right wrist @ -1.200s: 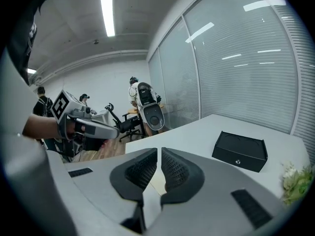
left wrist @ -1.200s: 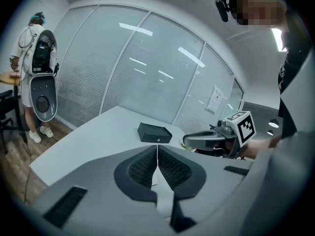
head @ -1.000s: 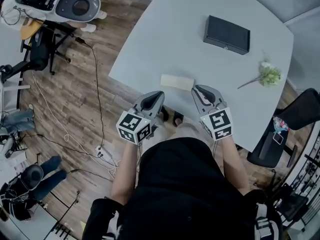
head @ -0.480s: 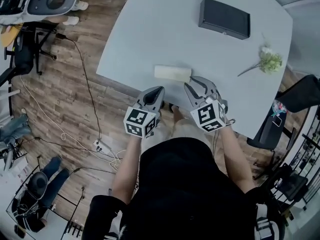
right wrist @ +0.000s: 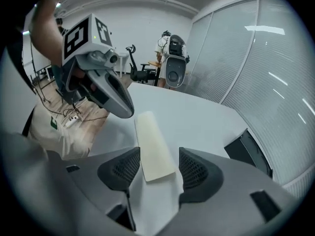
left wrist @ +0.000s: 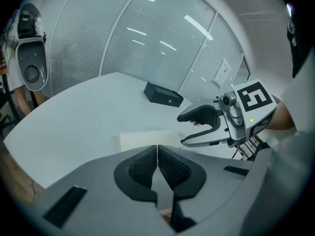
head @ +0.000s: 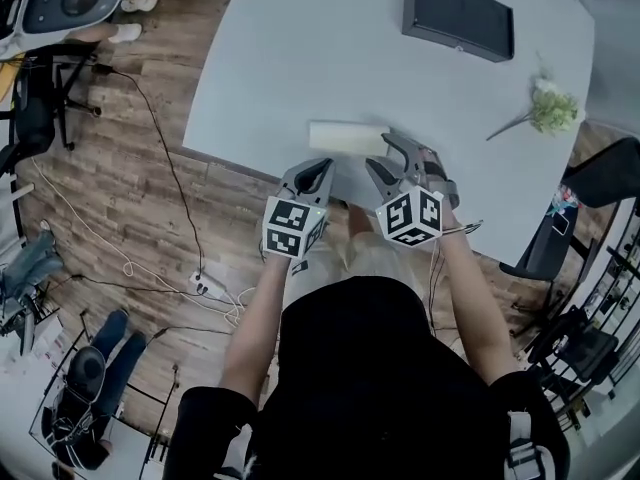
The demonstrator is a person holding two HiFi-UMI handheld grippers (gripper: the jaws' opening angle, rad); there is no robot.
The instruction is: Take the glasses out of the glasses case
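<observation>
Presently my left gripper (head: 318, 171) has its jaws closed pad against pad, with nothing between them; its own view shows the two ribbed pads (left wrist: 170, 163) meeting along one line. It points toward the near edge of the table (head: 300, 58), just short of the glasses case (head: 345, 136), and does not touch it.

My right gripper (head: 385, 158) has its jaws well apart; they have just been opening. In the right gripper view the near end of the glasses case (right wrist: 152, 146) shows in the gap between the two pads (right wrist: 194, 168). Neither pad presses on it, and bare table is visible on either side. Whether the jaws are down level with the case or above it, I cannot tell. The two grippers are side by side, tips near each other, both at the table's near edge.

The glasses case is a flat, pale cream, oblong piece. It lies closed on the grey tabletop, parallel to the near edge and close to it. The glasses themselves are not visible.

Further out, a black box (head: 458, 16) sits at the far side of the table, well apart from the case. A green flower sprig (head: 548, 110) lies toward the right edge. Beyond the table, cables (head: 160, 138) run across the wooden floor (head: 120, 198).
</observation>
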